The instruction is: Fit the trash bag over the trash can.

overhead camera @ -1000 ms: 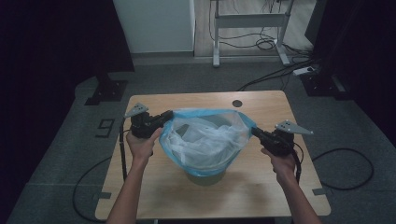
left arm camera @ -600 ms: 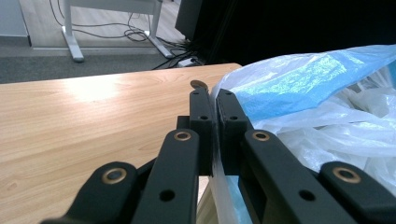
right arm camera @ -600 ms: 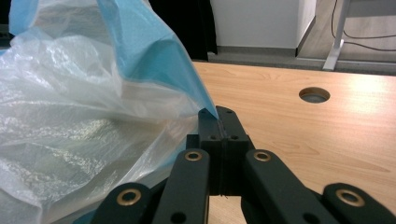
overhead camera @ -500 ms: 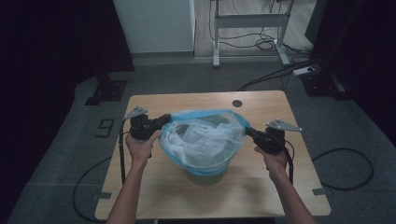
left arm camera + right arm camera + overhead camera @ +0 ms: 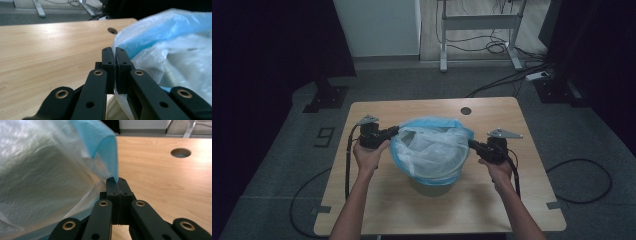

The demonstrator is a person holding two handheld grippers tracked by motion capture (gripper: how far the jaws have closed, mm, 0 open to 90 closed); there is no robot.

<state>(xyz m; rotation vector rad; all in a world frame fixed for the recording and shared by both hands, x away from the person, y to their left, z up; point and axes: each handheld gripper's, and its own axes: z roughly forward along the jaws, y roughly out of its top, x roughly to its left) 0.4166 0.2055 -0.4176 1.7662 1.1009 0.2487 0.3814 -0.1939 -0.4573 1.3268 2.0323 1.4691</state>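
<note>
A translucent white plastic bag with a blue rim hangs stretched wide open over a small bin in the middle of the wooden table. My left gripper is shut on the bag's left rim; in the left gripper view its jaws pinch the film of the bag between the pads. My right gripper is shut on the right rim, where the blue edge of the bag runs into its closed jaws. Most of the bin is hidden by the bag.
A round cable hole lies near the table's far edge. Cables trail from both grippers over the table's sides to the grey floor. A white desk frame stands beyond the table, with dark stands to the left and right.
Both grippers have come down and toward the person with the bag's rim, and the right one has moved inward. The bag now sits lower over the bin.
</note>
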